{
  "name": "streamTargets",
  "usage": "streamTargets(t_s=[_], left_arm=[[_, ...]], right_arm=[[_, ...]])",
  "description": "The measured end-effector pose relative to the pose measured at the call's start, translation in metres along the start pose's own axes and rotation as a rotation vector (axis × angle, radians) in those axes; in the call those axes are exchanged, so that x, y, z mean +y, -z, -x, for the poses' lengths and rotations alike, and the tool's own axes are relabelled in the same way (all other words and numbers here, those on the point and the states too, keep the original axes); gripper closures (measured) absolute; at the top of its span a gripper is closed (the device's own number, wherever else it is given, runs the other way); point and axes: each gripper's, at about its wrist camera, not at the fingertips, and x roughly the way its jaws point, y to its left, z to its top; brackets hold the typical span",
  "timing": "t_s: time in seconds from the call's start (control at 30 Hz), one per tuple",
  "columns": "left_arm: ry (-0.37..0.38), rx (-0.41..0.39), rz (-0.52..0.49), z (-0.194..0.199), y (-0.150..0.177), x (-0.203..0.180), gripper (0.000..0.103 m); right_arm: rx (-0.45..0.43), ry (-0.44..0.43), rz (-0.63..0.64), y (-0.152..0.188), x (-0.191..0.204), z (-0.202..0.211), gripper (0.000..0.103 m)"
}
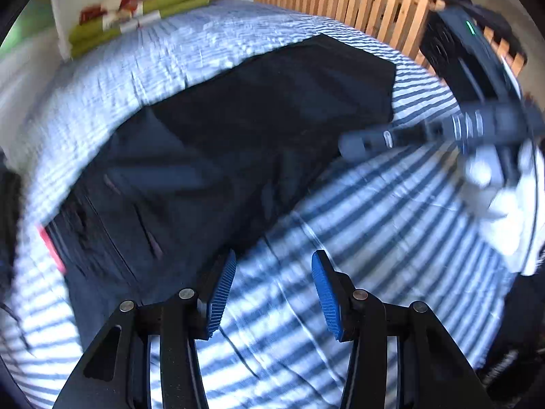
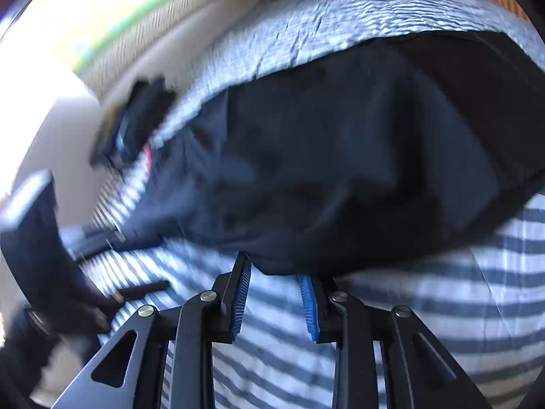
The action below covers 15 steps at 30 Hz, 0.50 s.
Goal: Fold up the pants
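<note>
Bright daylight, motion blur, fisheye warping

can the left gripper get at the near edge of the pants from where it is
Probably yes. The left gripper is open and empty over the striped bedsheet, and the dark pants lie just beyond its fingertips with nothing between.

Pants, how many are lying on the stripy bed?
1. The dark pants lie spread across the middle of the striped bed cover, just ahead of both grippers. More clothes could be out of view.
</note>
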Motion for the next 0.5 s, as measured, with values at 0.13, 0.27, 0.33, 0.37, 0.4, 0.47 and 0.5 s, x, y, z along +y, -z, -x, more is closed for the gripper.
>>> streamTargets(t_s=[0.13, 0.27, 0.33, 0.37, 0.4, 0.47, 0.5], left_arm=[[-0.117, -0.066, -0.16, 0.01, -0.013, -0.032, 0.039], [-0.159, -0.056, -0.252, -0.015, -0.028, -0.042, 0.037], [-0.18, -0.032, -0.271, -0.036, -0.033, -0.04, 0.037], [-0.181, -0.018, -0.271, -0.047, -0.037, -0.037, 0.037], [-0.175, -0.001, -0.266, -0.058, -0.04, -0.031, 0.039], [-0.149, 0.008, -0.241, -0.07, -0.046, -0.019, 0.051], [-0.105, 0.003, -0.199, -0.07, -0.05, -0.009, 0.051]], right_arm=[[-0.032, -0.065, -0.076, -0.029, -0.007, -0.001, 0.077], [-0.033, -0.082, -0.086, -0.051, -0.004, -0.012, 0.077], [-0.021, -0.105, -0.112, -0.056, -0.007, -0.022, 0.077], [-0.018, -0.107, -0.113, -0.057, -0.008, -0.021, 0.077], [-0.014, -0.107, -0.119, -0.057, -0.012, -0.022, 0.077], [-0.025, -0.116, -0.151, -0.055, -0.026, -0.013, 0.077], [-0.036, -0.133, -0.173, -0.055, -0.034, -0.006, 0.077]])
